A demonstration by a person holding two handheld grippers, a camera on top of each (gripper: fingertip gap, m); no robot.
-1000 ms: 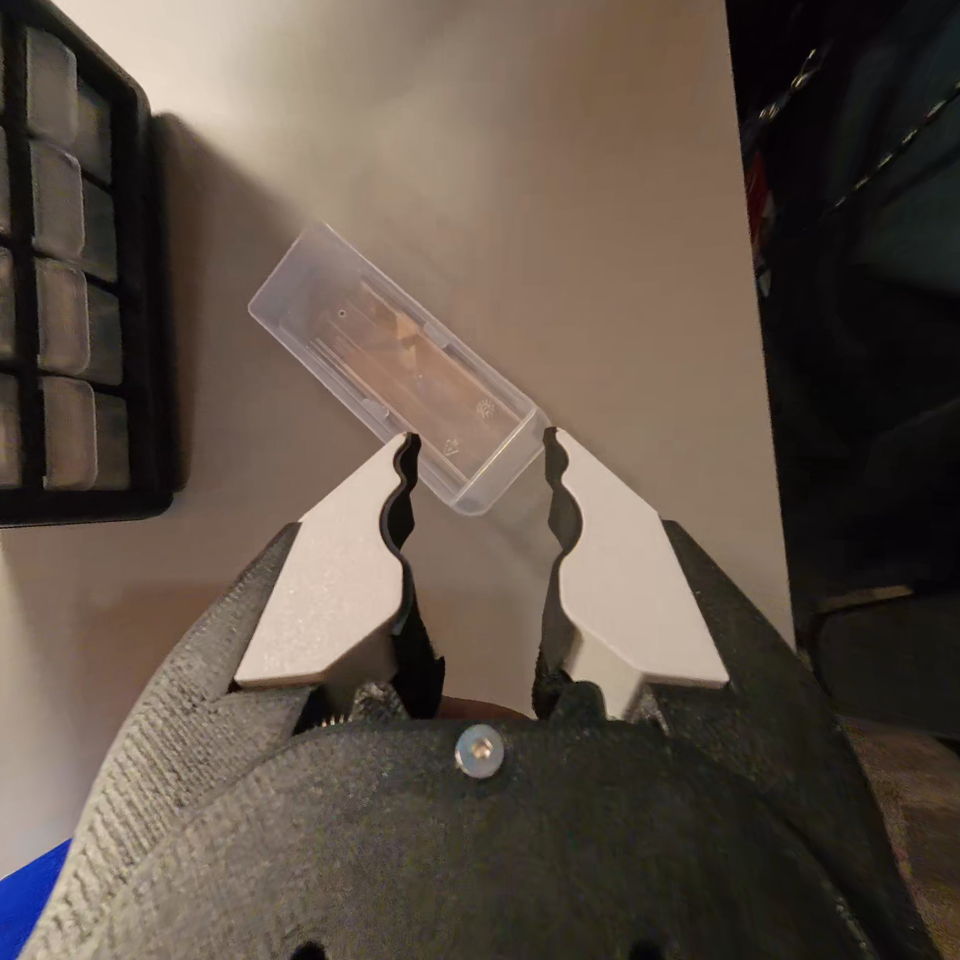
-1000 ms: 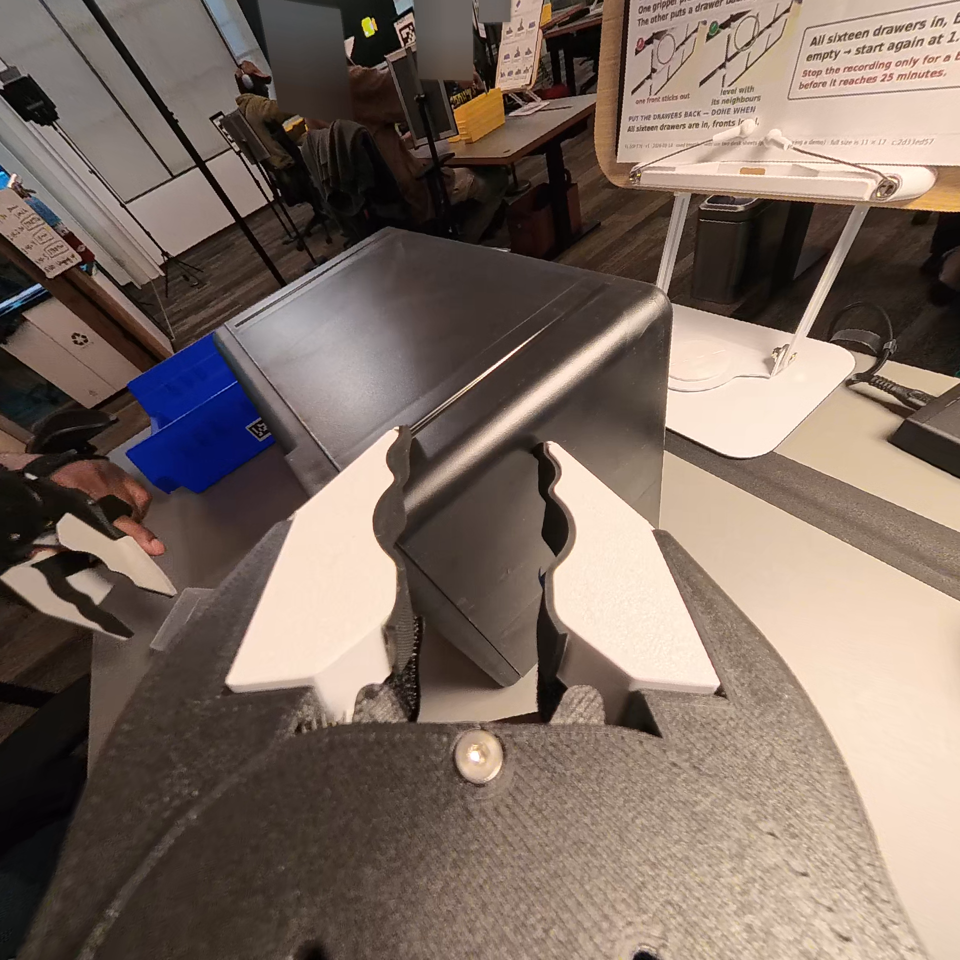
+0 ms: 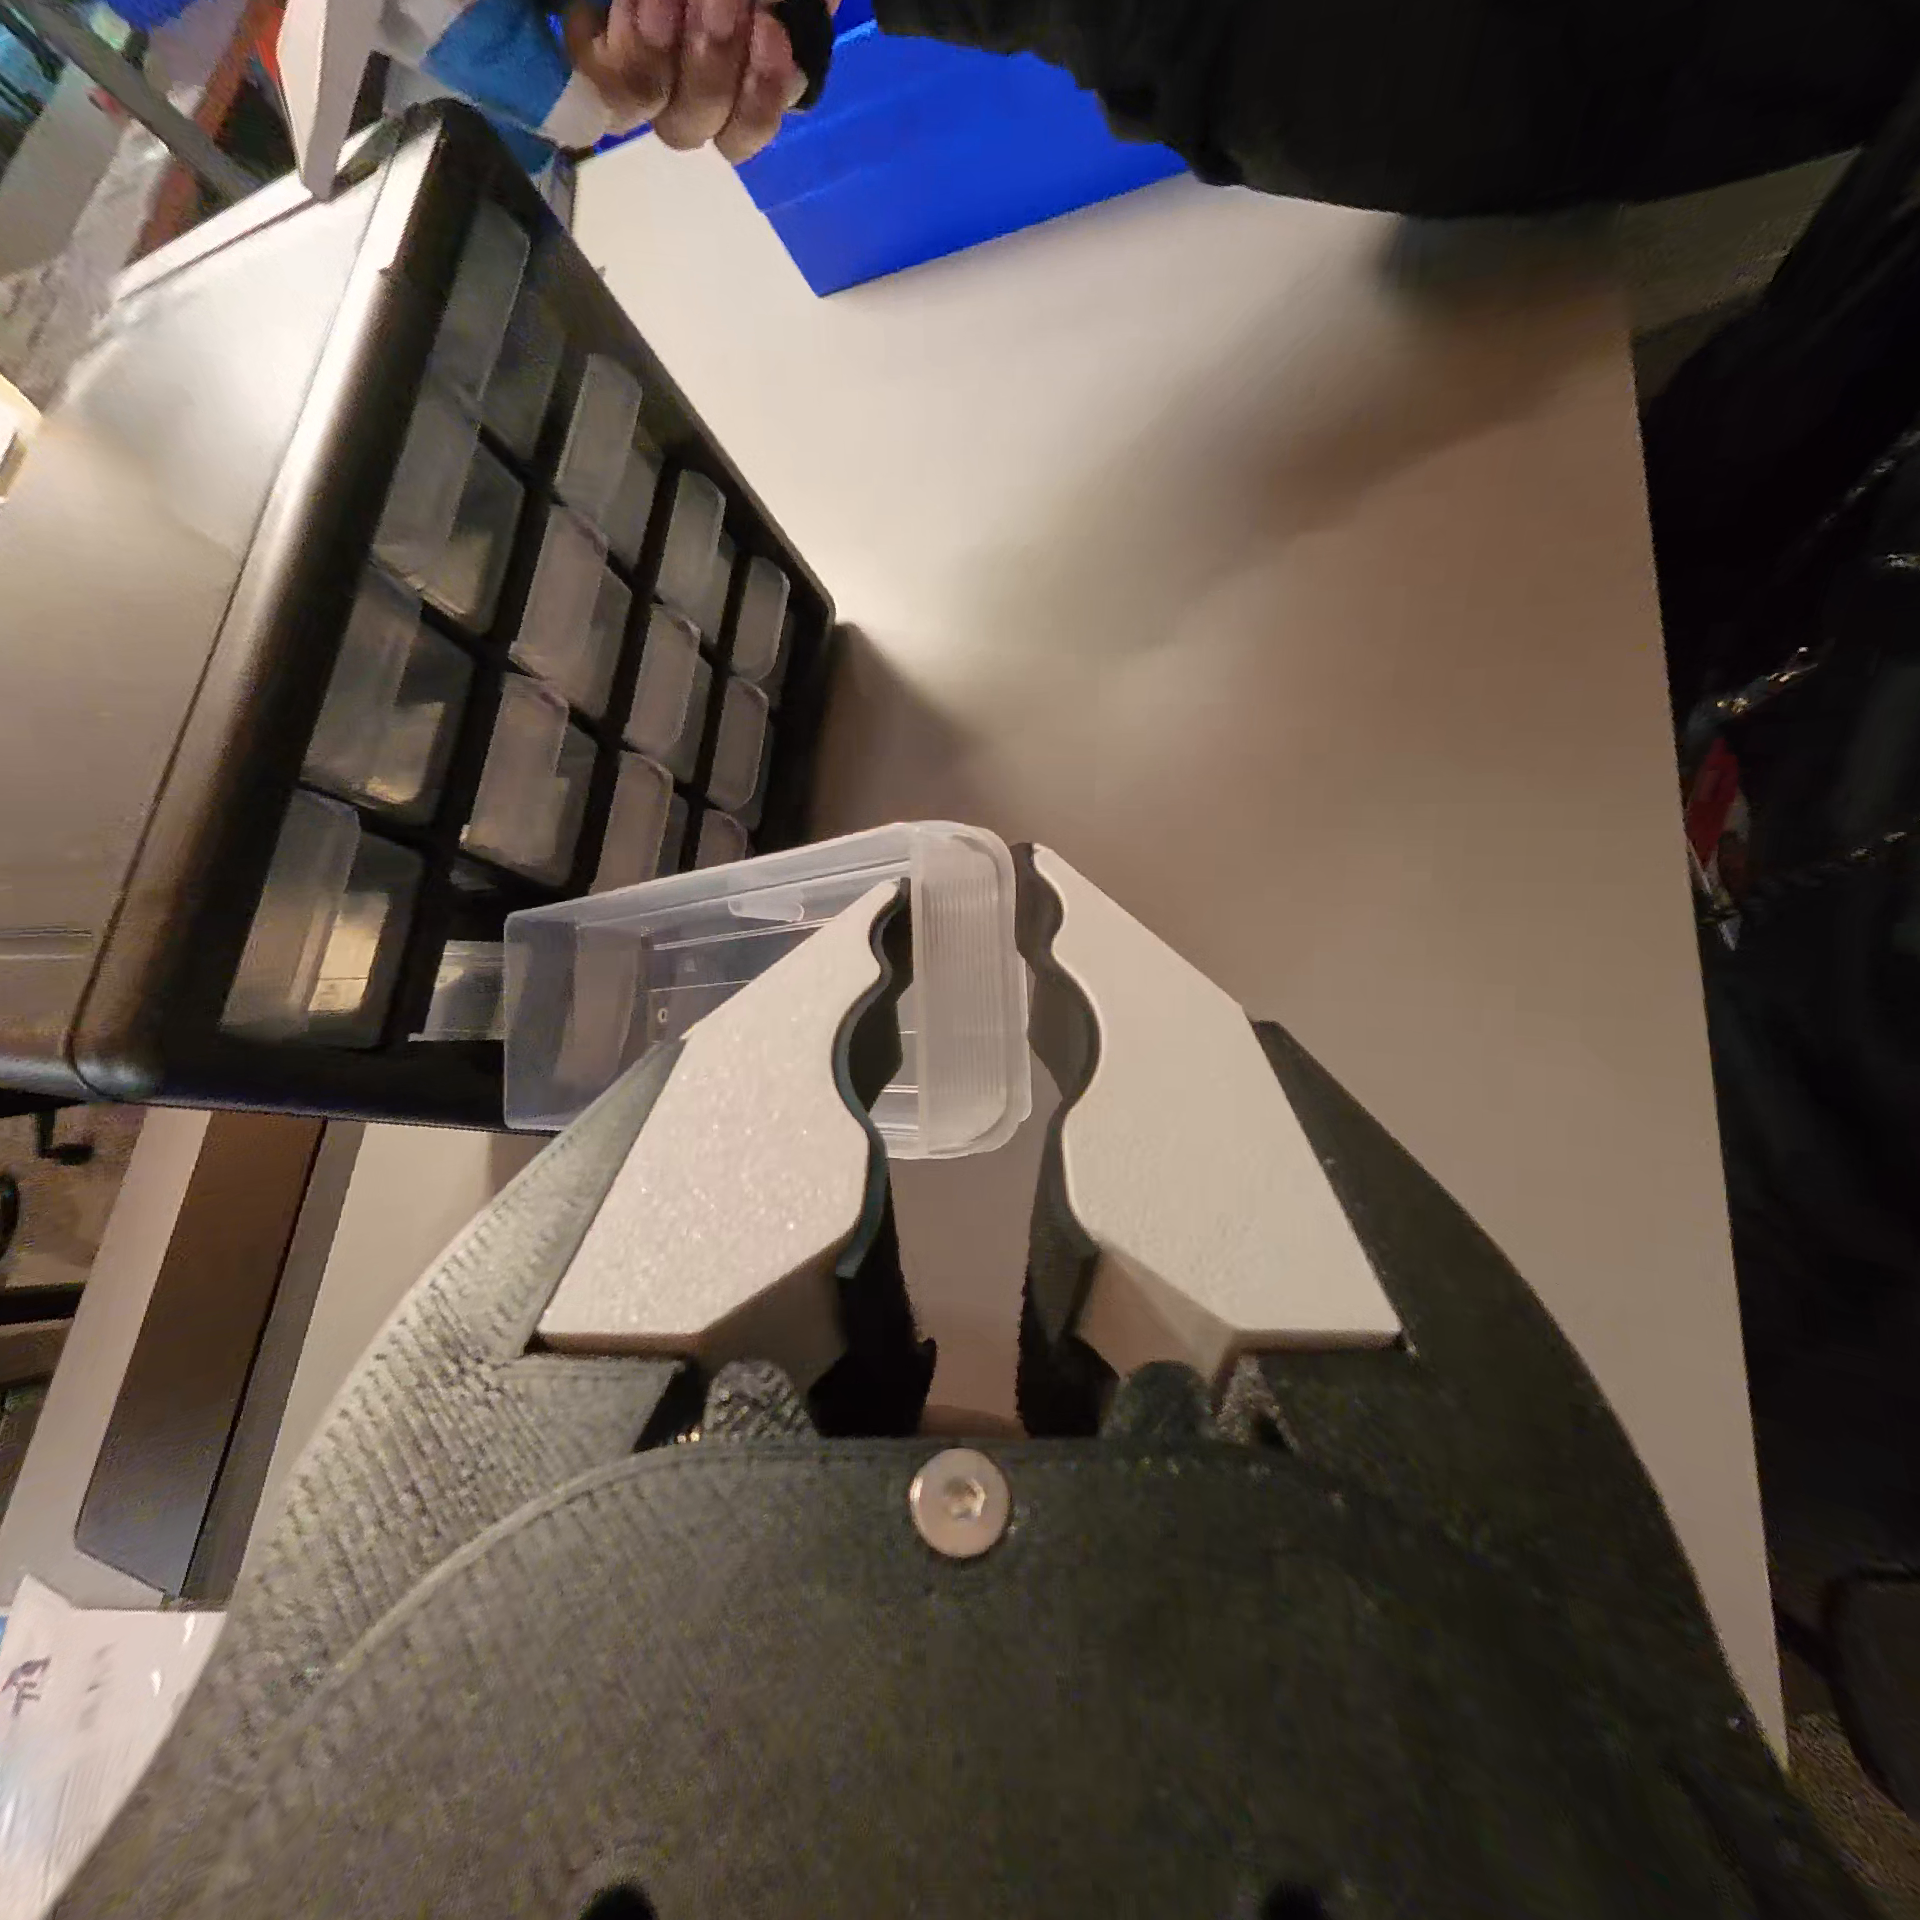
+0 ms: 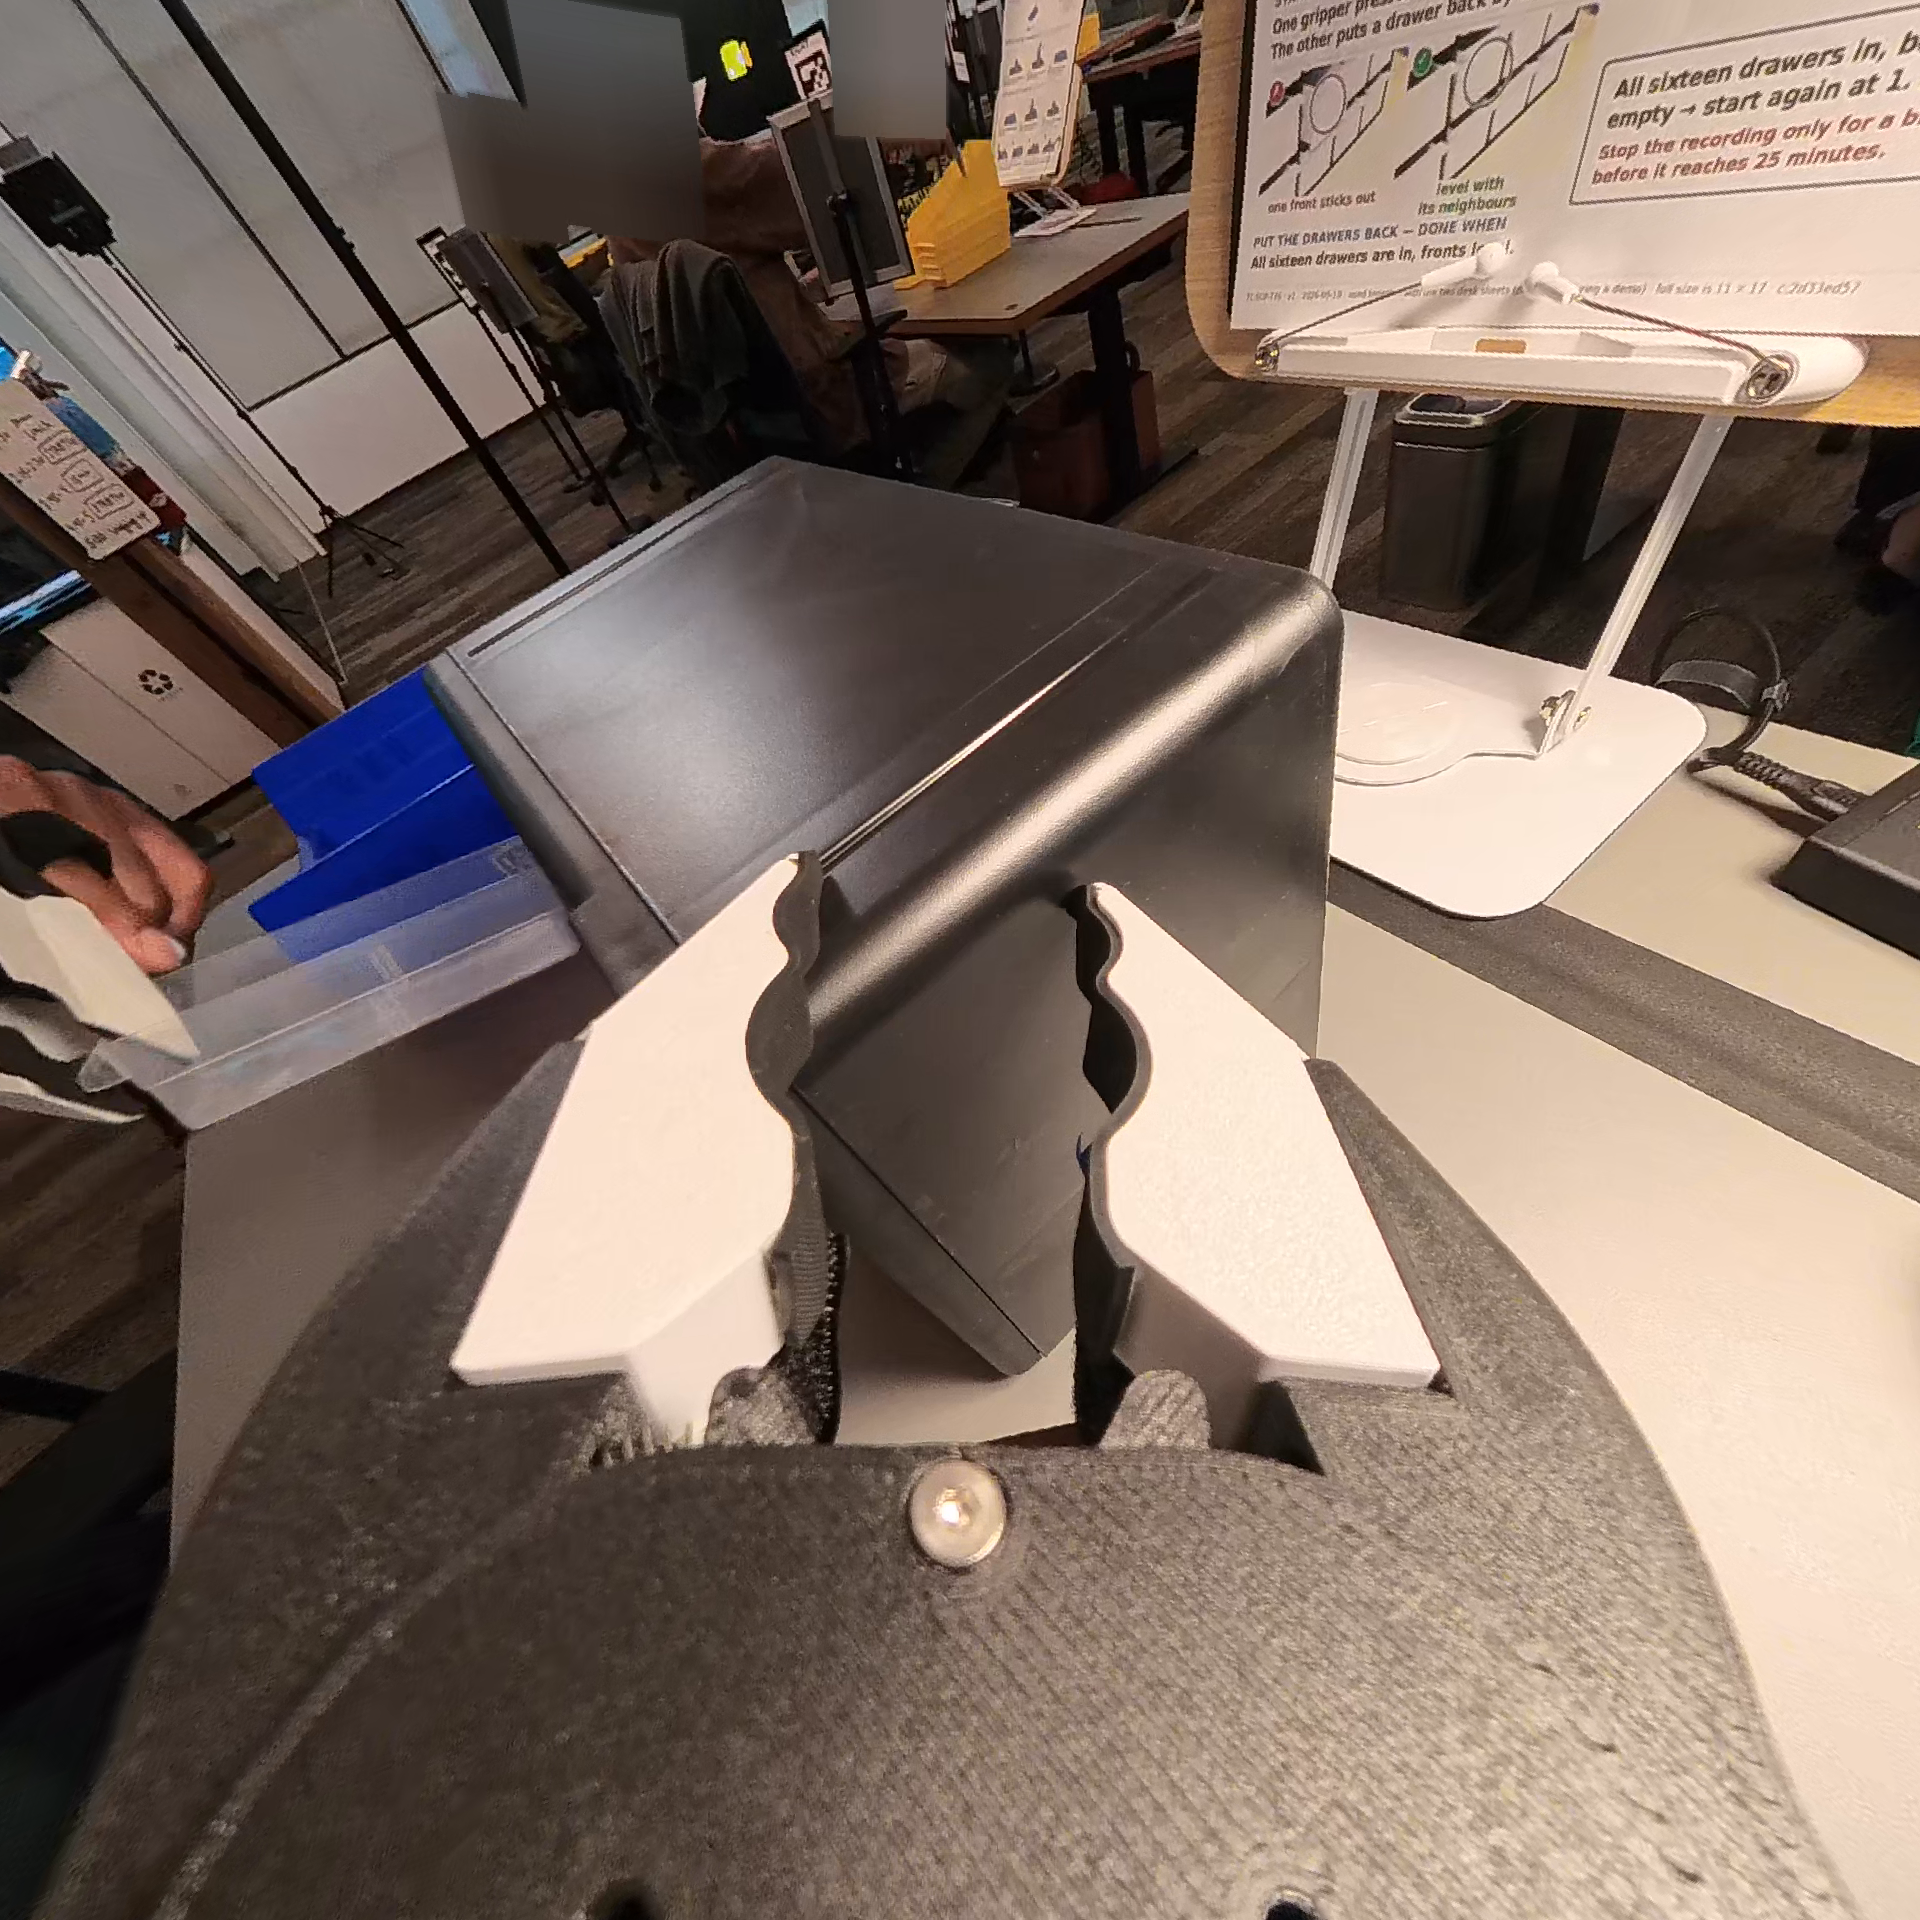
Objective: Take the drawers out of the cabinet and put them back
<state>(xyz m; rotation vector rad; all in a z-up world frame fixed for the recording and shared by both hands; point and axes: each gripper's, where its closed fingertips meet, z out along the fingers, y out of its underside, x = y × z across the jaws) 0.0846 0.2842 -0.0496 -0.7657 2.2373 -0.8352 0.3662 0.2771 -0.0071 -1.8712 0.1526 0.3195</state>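
My left gripper (image 3: 961, 873) is shut on the ribbed front of a clear plastic drawer (image 3: 665, 956) and holds it off the table. The drawer's far end points at the front of the black cabinet (image 3: 343, 436), close to a slot at its near corner; I cannot tell whether it is inside. Several clear drawers sit in the other slots. In the right wrist view my right gripper (image 4: 945, 878) is open, and its fingers straddle the rear top edge of the cabinet (image 4: 883, 675). The held drawer (image 4: 343, 997) shows at the left there.
A blue bin (image 4: 353, 790) stands beyond the cabinet and also shows in the left wrist view (image 3: 935, 177). A white document stand (image 4: 1507, 790) and a dark device (image 4: 1860, 862) stand to the right. The table (image 3: 1247, 623) ends at its right edge.
My left gripper closed on the front of the clear drawer that lay on the table, lifted it and swung it toward the cabinet's front. My right gripper stayed open at the cabinet's rear edge.
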